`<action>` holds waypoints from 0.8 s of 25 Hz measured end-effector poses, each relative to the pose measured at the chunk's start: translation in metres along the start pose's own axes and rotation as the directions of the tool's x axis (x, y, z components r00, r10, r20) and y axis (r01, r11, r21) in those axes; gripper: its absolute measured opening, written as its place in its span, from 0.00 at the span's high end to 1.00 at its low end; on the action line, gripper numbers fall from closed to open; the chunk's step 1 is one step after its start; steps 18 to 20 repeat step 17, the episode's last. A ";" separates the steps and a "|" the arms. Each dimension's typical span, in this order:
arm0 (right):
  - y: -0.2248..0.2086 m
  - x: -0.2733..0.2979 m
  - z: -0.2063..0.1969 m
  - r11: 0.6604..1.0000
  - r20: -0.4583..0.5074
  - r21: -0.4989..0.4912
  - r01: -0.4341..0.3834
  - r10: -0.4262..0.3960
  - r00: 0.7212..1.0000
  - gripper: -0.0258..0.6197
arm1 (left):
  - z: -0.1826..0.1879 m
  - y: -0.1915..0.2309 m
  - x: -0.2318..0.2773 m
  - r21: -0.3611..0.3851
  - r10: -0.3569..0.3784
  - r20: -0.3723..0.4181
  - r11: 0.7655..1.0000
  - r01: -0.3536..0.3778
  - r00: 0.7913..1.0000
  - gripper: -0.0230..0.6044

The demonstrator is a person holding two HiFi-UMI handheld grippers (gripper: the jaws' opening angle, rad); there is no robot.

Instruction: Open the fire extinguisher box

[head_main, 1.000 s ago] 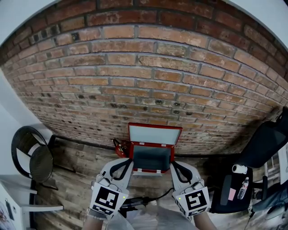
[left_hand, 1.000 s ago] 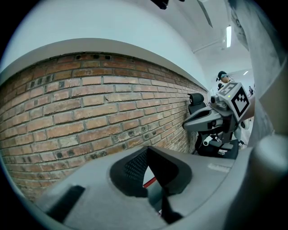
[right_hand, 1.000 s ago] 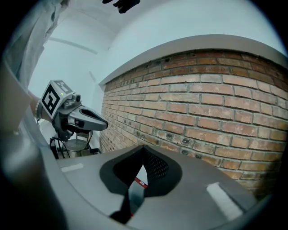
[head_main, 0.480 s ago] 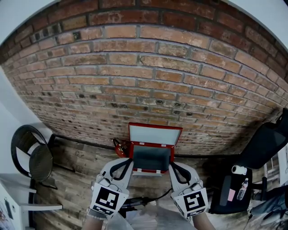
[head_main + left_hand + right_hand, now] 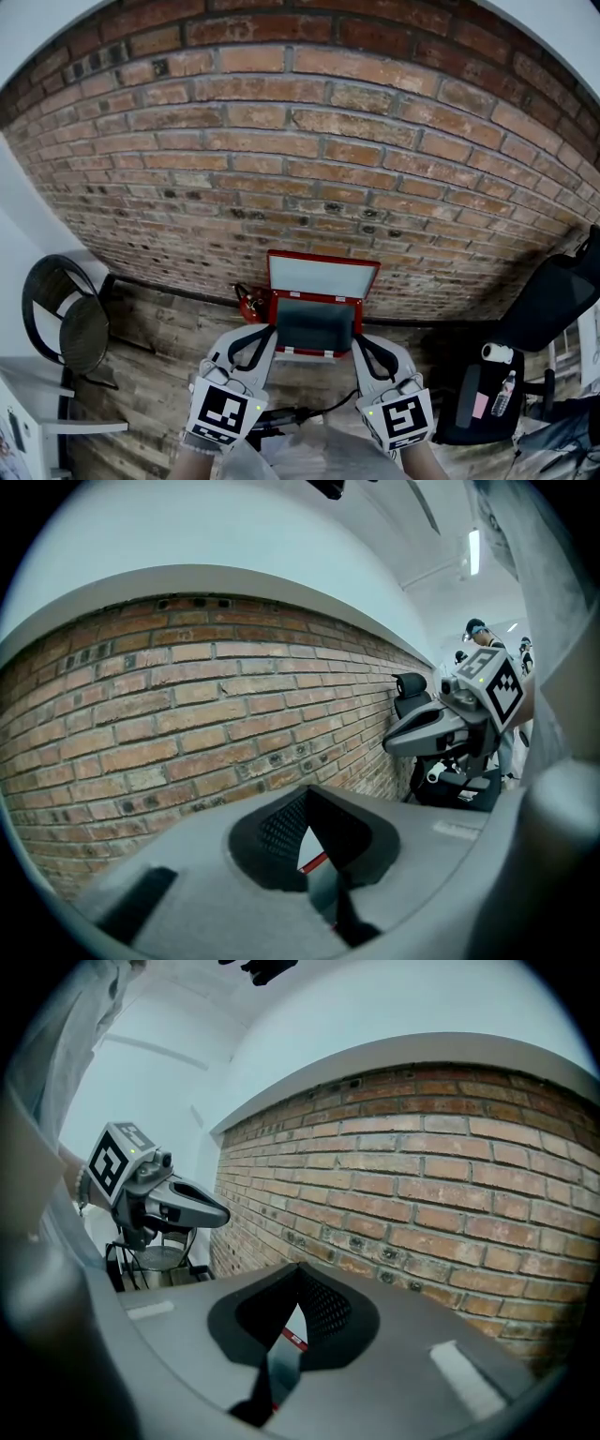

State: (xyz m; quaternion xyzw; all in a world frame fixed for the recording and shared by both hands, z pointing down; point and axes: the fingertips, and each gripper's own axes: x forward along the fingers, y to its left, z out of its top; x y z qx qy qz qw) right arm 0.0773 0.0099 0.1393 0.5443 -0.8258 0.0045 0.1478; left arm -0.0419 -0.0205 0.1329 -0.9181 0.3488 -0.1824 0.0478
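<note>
The fire extinguisher box [image 5: 315, 325] was found low in the head view, at about six o'clock, set on the plank floor [image 5: 159, 347] against the brick wall [image 5: 300, 159]. Its lid [image 5: 323, 277] was raised and leaned back toward the bricks, so the opening was judged as good as done.

The left gripper [image 5: 265, 334], at seven o'clock of the box, and the right gripper [image 5: 364, 345], at five o'clock, were placed near its front corners. Both pairs of jaws were closed together, with nothing caught between them.

To finish well, the lid should be confirmed tipped past upright, and the grippers drawn clear without the rim being brushed.

The box was seen as thin, red-painted, square-edged sheet metal, pale inside the lid. The wall was rough and mortared. A rounded red cylinder [image 5: 247, 303], probably an extinguisher, was tucked at nine o'clock of the box.
</note>
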 end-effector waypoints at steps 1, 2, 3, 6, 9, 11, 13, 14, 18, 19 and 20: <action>0.000 0.000 0.000 1.000 -0.002 0.001 0.000 0.000 1.000 0.95 | 0.000 0.000 0.000 -0.001 0.001 -0.001 1.000 -0.001 1.000 0.96; 0.000 0.000 -0.001 1.000 -0.004 0.001 0.000 0.000 1.000 0.95 | -0.001 0.000 0.000 -0.002 0.001 -0.001 1.000 -0.001 1.000 0.96; 0.001 -0.001 -0.001 1.000 -0.006 0.000 -0.001 0.001 1.000 0.95 | -0.001 0.000 -0.001 -0.004 0.002 -0.002 1.000 -0.002 1.000 0.96; 0.001 -0.001 -0.001 1.000 -0.009 0.001 -0.002 0.002 1.000 0.95 | -0.001 0.001 -0.001 -0.008 0.006 -0.003 1.000 -0.006 1.000 0.96; 0.000 -0.003 -0.002 1.000 -0.013 0.002 0.001 -0.001 1.000 0.95 | -0.001 0.000 0.000 -0.009 0.009 -0.004 1.000 -0.009 1.000 0.96; -0.001 -0.003 -0.003 1.000 -0.016 -0.002 0.001 -0.001 1.000 0.95 | -0.001 0.000 0.000 -0.009 0.011 -0.003 1.000 -0.011 1.000 0.96; -0.001 -0.003 -0.004 1.000 -0.017 -0.001 0.001 -0.001 1.000 0.95 | -0.001 0.000 0.000 -0.012 0.013 -0.001 1.000 -0.013 1.000 0.96; -0.001 -0.003 -0.005 1.000 -0.017 -0.001 0.000 0.000 1.000 0.95 | -0.001 0.000 0.000 -0.013 0.014 0.000 1.000 -0.014 1.000 0.96; 0.000 -0.003 -0.005 1.000 -0.016 -0.005 -0.001 0.001 1.000 0.95 | -0.001 0.001 -0.001 -0.017 0.018 0.008 1.000 -0.018 1.000 0.96; 0.000 -0.003 -0.005 1.000 -0.016 -0.005 -0.001 0.001 1.000 0.95 | -0.001 0.001 -0.001 -0.017 0.018 0.008 1.000 -0.018 1.000 0.96; 0.000 -0.003 -0.005 1.000 -0.016 -0.005 -0.001 0.001 1.000 0.95 | -0.001 0.001 -0.001 -0.017 0.018 0.008 1.000 -0.018 1.000 0.96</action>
